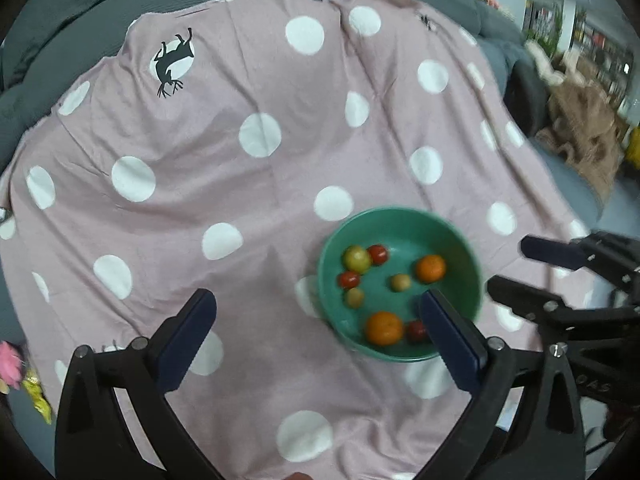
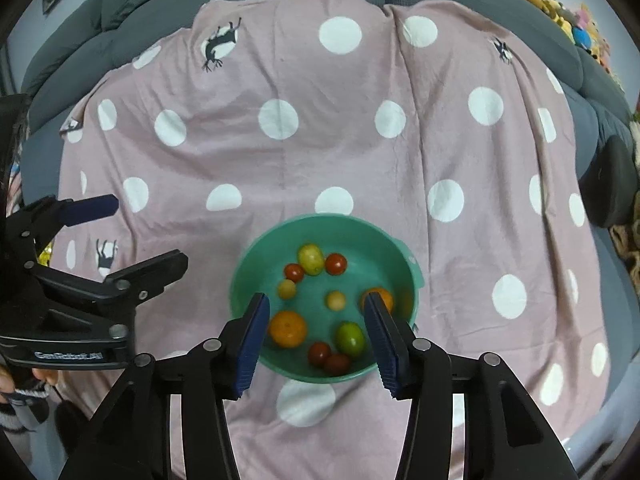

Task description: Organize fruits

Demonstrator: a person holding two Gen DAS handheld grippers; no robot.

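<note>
Jaws: left gripper [image 1: 320, 336] wide, right gripper [image 2: 316, 340] partly apart, both empty | fruits sit in bowl [image 2: 256, 264] | we advise lifting clear without nudging its rim.

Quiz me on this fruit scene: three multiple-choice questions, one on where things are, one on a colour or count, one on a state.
1. Where is the fruit?
A. scattered on the blanket
B. inside the bowl
C. on the floor

2. What colour is the bowl?
A. green
B. white
C. red

3. What is the right gripper holding?
A. an orange
B. a tomato
C. nothing

Answers:
1 B: every fruit lies inside the bowl, none on the spotted blanket.
2 A: its rim and wall are green.
3 C: the right gripper stands open above the bowl with nothing pinched between its fingers.
</note>
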